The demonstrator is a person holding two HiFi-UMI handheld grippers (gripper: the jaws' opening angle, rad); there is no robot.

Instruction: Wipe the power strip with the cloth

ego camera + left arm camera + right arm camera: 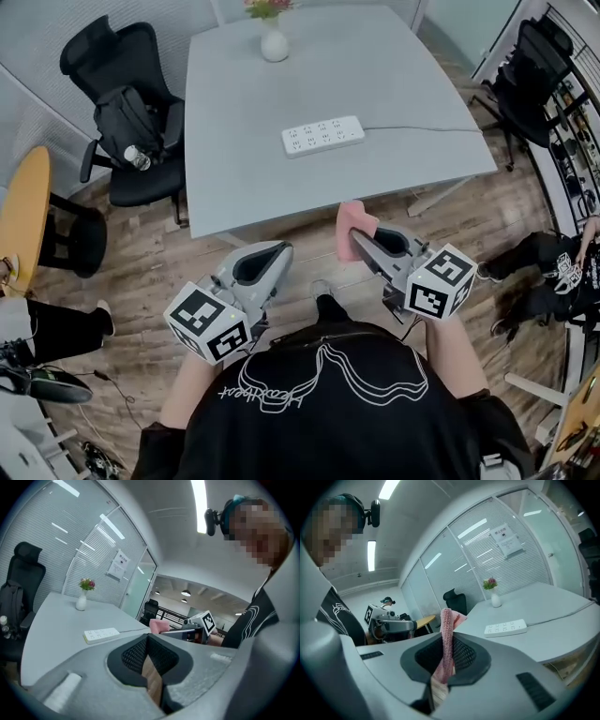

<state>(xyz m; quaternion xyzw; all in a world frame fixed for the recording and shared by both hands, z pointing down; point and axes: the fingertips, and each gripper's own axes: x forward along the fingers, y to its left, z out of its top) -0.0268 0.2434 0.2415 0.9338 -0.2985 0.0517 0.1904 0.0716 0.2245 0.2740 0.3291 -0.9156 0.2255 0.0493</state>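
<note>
Head view: a white power strip (322,136) lies flat near the middle of the grey table (244,178), and its cable runs off to the right. A vase (274,43) stands at the far edge. Both grippers are in front of the near edge of the table, above the wooden floor, well apart from the strip. The right gripper (359,238) holds a pink cloth (353,220), which sticks out past its tips. The left gripper (269,258) is beside it. A black chair (131,122) with a backpack stands at the left of the table.

Left gripper view: the jaws of the left gripper (147,641) are together and nothing is between them. The strip (101,634) is ahead on the table.

Right gripper view: the jaws of the right gripper (446,654) are pressed on the cloth (446,634), which stands upright between them. The strip (505,628) lies ahead, to the right.
</note>
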